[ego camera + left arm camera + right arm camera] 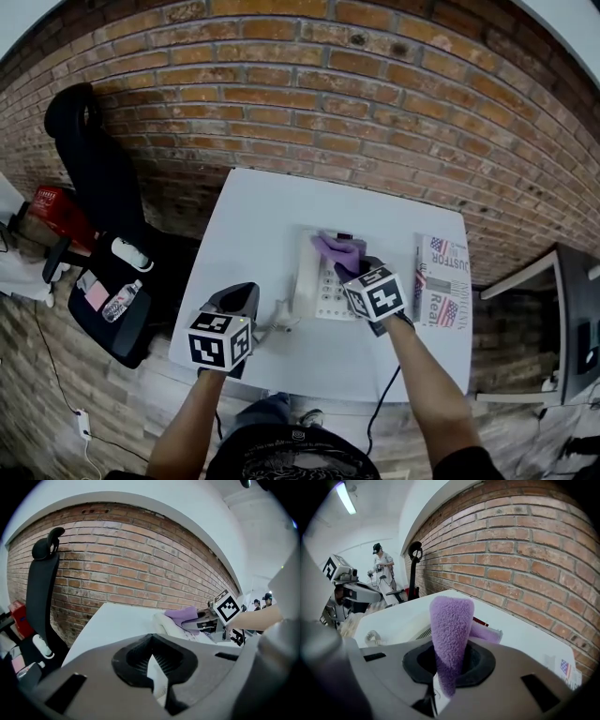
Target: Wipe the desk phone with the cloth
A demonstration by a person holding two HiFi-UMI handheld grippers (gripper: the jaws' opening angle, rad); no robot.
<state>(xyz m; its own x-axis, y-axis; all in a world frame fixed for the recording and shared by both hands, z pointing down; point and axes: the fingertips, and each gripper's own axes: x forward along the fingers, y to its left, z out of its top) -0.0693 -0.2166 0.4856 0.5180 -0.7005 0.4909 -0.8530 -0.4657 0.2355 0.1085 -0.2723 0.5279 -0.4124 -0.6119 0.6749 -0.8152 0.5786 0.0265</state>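
A white desk phone (319, 277) lies in the middle of the white table (253, 216), its coiled cord (277, 317) trailing off its near left side. My right gripper (350, 266) is shut on a folded purple cloth (338, 247), which rests on the phone's far end. In the right gripper view the cloth (450, 620) stands up between the jaws of that gripper (447, 649). My left gripper (246, 292) hovers over the table left of the phone, jaws shut and holding nothing; the left gripper view shows its tips (151, 645) pointing toward the phone (171, 626).
A printed newspaper (441, 279) lies on the table right of the phone. Left of the table stands a black office chair (94, 169) with a water bottle (122, 300) on its seat. A brick wall (328, 103) runs behind. A person (382, 572) stands far off.
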